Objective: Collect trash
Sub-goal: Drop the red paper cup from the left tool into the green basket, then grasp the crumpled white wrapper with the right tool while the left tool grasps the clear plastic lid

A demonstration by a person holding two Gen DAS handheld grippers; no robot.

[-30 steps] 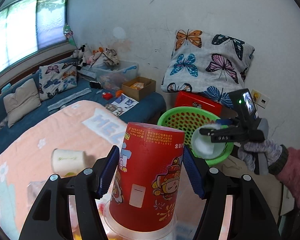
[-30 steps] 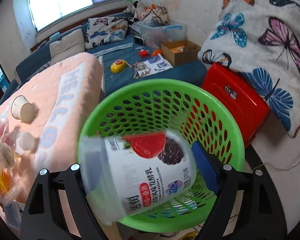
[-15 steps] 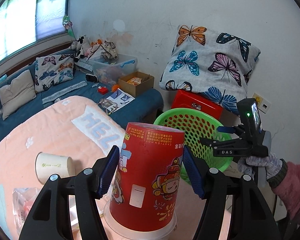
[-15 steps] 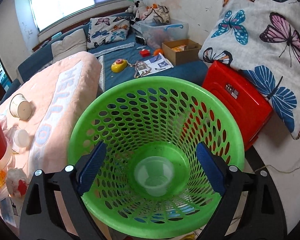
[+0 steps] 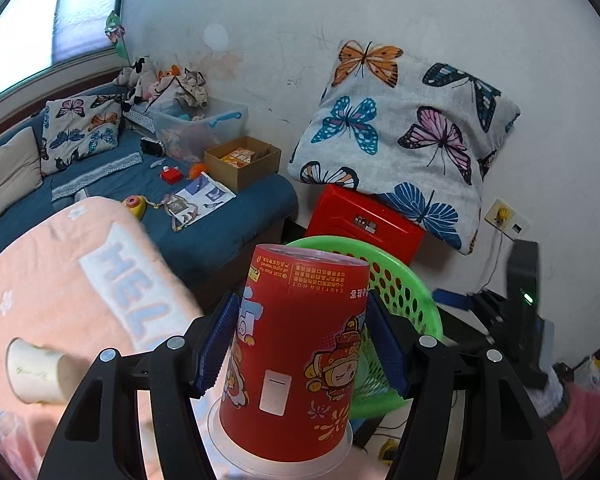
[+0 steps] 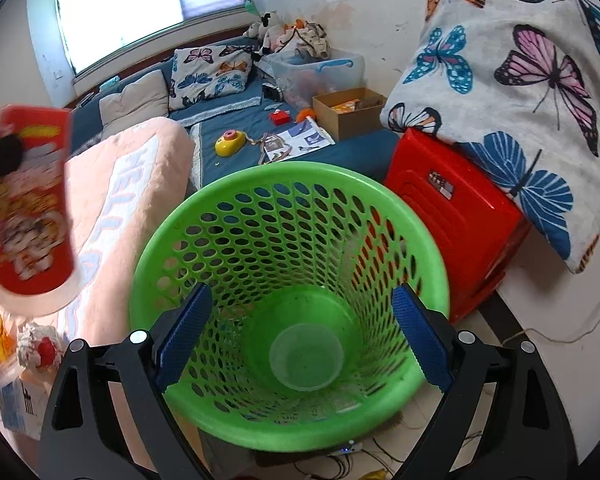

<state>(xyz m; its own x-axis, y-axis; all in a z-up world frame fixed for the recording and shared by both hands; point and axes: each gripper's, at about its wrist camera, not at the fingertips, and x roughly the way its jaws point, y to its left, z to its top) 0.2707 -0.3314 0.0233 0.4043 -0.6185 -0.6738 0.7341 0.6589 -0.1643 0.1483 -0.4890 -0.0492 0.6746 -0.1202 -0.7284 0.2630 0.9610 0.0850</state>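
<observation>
- Moments after release, the right gripper (image 6: 300, 336) hangs over the green basket (image 6: 204, 216), its blue fingers (image 6: 184, 332) spread wide with nothing between them; they have just been opening.
- Gone from its grasp is the white yoghurt tub held a second ago: a clear-lidded container (image 6: 306, 356) now rests on the basket's floor, seen from above through the open fingers.
- Meanwhile the left gripper (image 5: 300, 344) stays clamped on a tall red cup (image 5: 296, 360), turned upside down, both pads pressed to its sides.
- Compared with a second ago, the red cup has travelled off the pink blanket (image 5: 60, 280) towards the basket's near rim, which now shows just behind it.
- One piece appears binned and a second looks close to its drop; the likely next step is to carry the cup over the rim and let go.
- Still left on the bed: a white paper cup (image 5: 36, 376) on its side near the blanket's edge.
</observation>
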